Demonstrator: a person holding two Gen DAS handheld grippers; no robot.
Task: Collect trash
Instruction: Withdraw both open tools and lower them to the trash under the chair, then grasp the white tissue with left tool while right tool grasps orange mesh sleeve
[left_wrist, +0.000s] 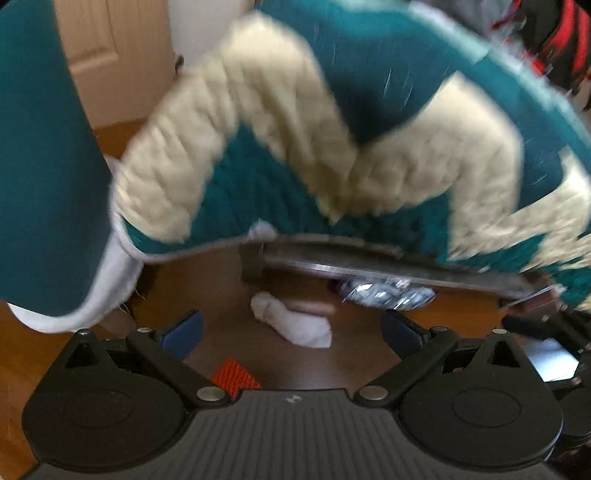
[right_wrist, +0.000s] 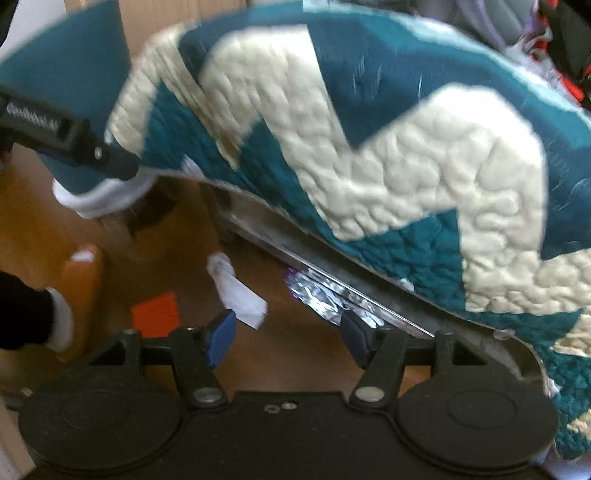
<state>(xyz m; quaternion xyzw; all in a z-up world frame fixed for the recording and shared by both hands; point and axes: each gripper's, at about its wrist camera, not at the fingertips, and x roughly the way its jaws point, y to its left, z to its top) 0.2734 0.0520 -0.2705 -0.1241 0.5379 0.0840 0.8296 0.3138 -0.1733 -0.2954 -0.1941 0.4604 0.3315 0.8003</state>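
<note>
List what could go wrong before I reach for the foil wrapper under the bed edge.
1. The foil wrapper lies partly tucked under the metal bed rail; the right gripper, open, may strike the rail or push the wrapper deeper.
2. The quilt overhangs the rail and could snag a finger.
3. The white sock and orange piece lie close by; the left gripper, open, might take laundry for trash.

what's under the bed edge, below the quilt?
A crinkled silver foil wrapper pokes out from under the metal bed rail. A white sock lies on the floor in front. Farther under is hidden by the quilt.
</note>
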